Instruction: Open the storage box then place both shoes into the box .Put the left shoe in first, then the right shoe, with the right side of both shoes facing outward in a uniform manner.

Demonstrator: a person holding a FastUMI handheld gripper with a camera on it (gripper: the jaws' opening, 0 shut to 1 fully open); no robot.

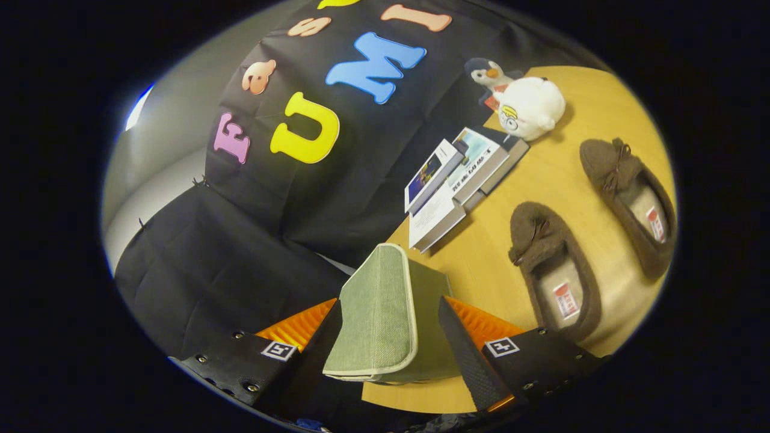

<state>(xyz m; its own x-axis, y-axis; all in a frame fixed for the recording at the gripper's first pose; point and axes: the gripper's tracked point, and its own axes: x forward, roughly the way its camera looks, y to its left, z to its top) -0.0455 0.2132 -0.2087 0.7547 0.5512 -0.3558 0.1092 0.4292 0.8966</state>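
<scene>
Gripper view tilts hard, with the booth wall to the left and the wooden surface (559, 174) running off to the right. Between the fingers of the claw (385, 352) sits the green fabric lid (376, 307) of the box (430, 325); the fingers stand apart on either side of the flap, and whether both actually press on it I cannot tell. The lid looks lifted partway, so the step in hand is probably opening the box. To do it well, swing the flap fully back along its hinge line rather than pulling upward, so the soft box stays put and the mouth is left wide. Beyond the box lies a stack of books (460, 180), close enough that the flap could brush it. Right of that, the near shoe (553, 270) and the far shoe (631, 204) lie side by side on the surface, well apart from the box, toes toward two plush toys (523, 102).
</scene>
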